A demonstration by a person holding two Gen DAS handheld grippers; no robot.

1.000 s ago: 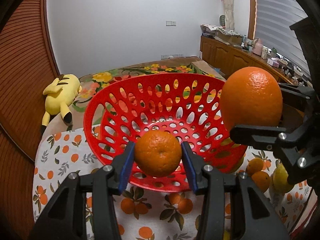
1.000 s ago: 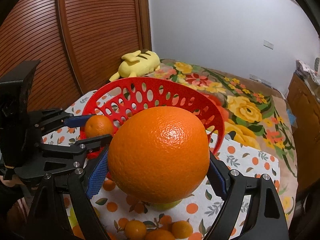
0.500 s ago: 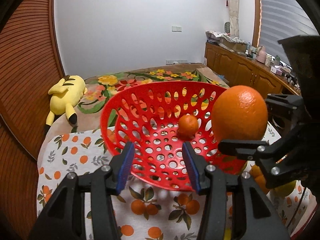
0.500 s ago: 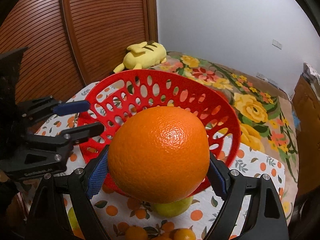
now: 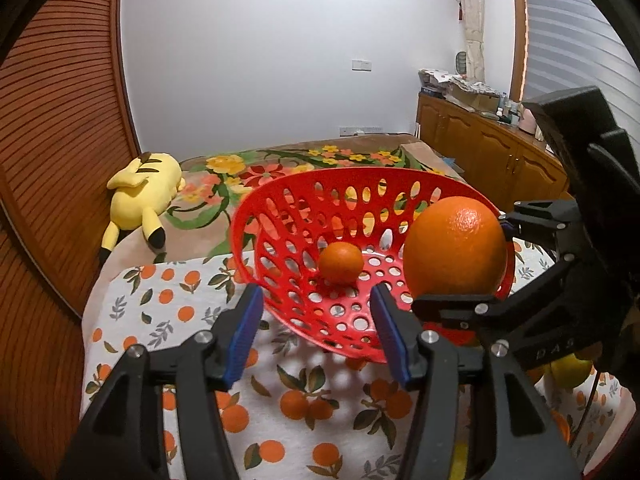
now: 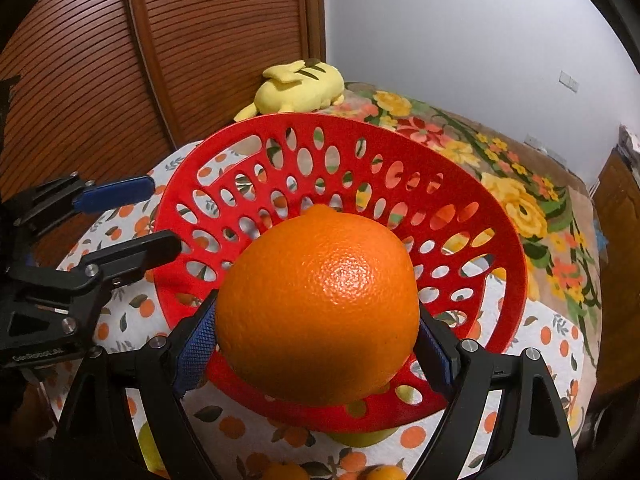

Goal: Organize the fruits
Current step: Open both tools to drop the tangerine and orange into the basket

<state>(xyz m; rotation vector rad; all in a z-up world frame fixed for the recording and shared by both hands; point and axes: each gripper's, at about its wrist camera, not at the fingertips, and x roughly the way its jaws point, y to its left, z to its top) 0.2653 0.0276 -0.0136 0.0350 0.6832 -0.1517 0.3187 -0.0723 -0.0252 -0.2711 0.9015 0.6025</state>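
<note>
A red perforated basket (image 5: 360, 172) stands on the orange-print tablecloth (image 5: 160, 320). One small orange (image 5: 341, 263) lies inside it on the bottom. My left gripper (image 5: 316, 300) hovers just short of the basket's near rim, its jaws opening, with no fruit between the blue pads. My right gripper (image 6: 316, 320) is shut on a large orange (image 6: 320, 316) and holds it over the basket's near side. In the left wrist view that large orange (image 5: 454, 246) hangs at the basket's right rim. The left gripper (image 6: 164, 214) shows at the left of the right wrist view.
Loose small oranges (image 6: 390, 472) and a yellow-green fruit (image 5: 572, 372) lie on the cloth near me. Beyond the basket a yellow plush toy (image 5: 140, 188) rests on a flowered blanket (image 5: 280, 164). A slatted wooden door (image 6: 200, 40) stands left, wooden cabinets (image 5: 500, 148) right.
The left gripper let go of the small orange, which now lies in the basket, then widened and drew back. The right gripper carried the large orange lower over the basket.
</note>
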